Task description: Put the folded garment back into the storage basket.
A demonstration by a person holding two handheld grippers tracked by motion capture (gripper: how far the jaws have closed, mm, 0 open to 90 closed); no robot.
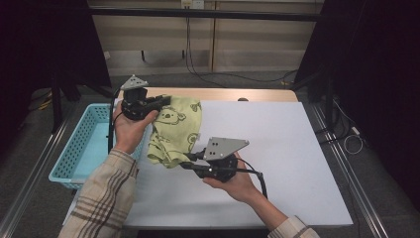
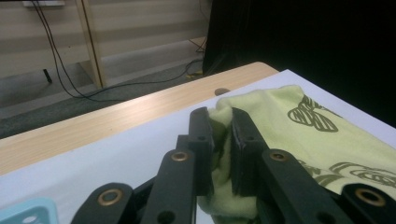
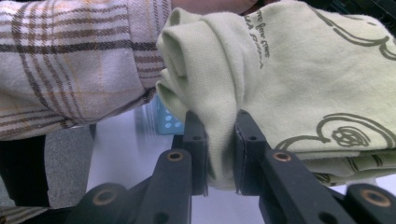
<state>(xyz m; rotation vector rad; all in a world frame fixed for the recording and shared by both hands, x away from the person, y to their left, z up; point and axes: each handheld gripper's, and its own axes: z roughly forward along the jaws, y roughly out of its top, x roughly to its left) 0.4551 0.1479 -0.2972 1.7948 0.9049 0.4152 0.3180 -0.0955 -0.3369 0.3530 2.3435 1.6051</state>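
While the left gripper (image 2: 219,154) and the right gripper (image 3: 219,156) each pinched an edge of the green cloth (image 1: 176,131) between their jaws, it hung soft and light, best held by its edges.

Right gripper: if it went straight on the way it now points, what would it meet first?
The right gripper is shut on the green cloth, which goes with it. Beyond that, probably the plaid sleeve of the other arm, with the blue basket behind; depth is unclear.
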